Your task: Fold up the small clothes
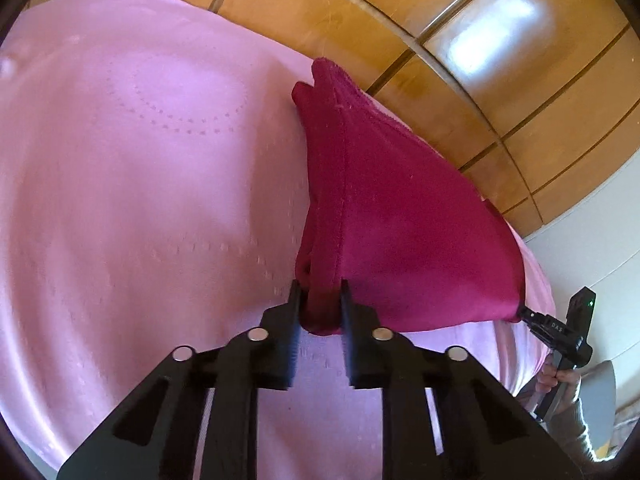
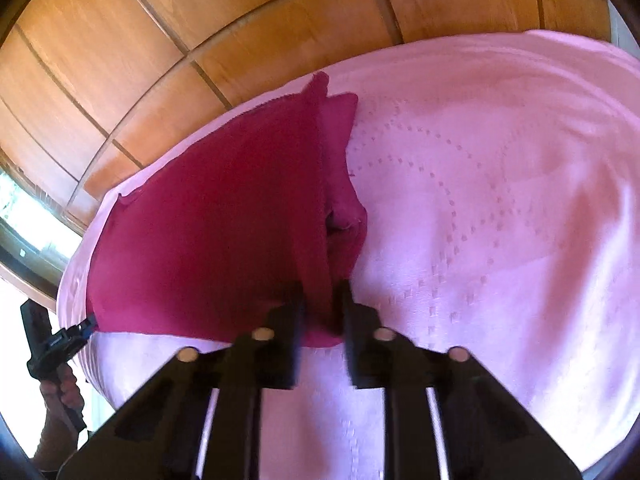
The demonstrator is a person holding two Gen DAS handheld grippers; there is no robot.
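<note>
A small magenta garment (image 1: 400,216) hangs stretched between both grippers above a pink bedspread (image 1: 140,160). My left gripper (image 1: 320,300) is shut on one bunched corner of the garment. My right gripper (image 2: 320,300) is shut on the opposite corner of the garment (image 2: 216,232). The right gripper also shows in the left wrist view (image 1: 524,312) at the garment's far right corner, and the left gripper shows in the right wrist view (image 2: 90,322) at the far left corner. The garment's far end rests on the bedspread (image 2: 500,200).
The bed's edge runs beside a floor of brown tiles (image 1: 460,60), also in the right wrist view (image 2: 200,40). A white wall (image 1: 592,248) and a bright window (image 2: 28,224) stand beyond. The person's hands (image 1: 560,378) hold the gripper handles.
</note>
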